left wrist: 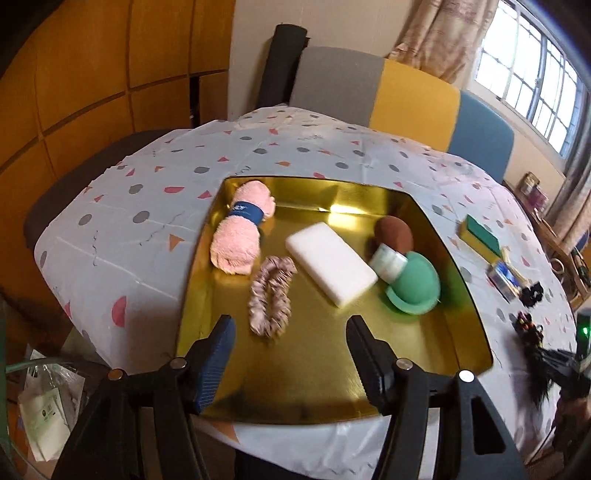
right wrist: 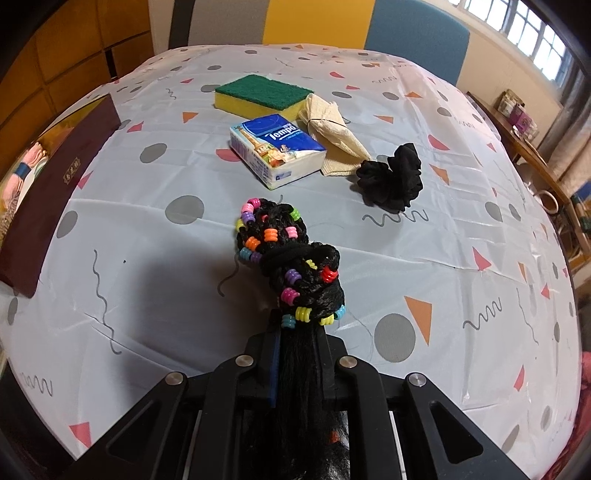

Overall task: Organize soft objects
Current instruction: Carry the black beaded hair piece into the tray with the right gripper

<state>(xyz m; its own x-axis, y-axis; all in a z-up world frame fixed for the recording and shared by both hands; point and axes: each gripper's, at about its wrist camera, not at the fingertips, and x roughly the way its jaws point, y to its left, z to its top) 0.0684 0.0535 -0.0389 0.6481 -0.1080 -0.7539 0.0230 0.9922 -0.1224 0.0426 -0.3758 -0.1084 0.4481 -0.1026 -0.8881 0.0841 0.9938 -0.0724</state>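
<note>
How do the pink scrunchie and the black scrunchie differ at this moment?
The pink scrunchie lies inside the gold tray, stretched into a long open loop; the black scrunchie sits on the tablecloth outside the tray, bunched into a clump. The pink one lies between a rolled towel and a white sponge; the black one touches a beige cloth. Both are ruffled fabric hair ties, and neither gripper holds either.

The counter is covered by a pale cloth printed with grey dots and coloured triangles. Behind it, chair backs in grey, yellow and blue are seen. Wooden panelling lines the left wall; daylight enters through a barred window hung with a curtain.
</note>
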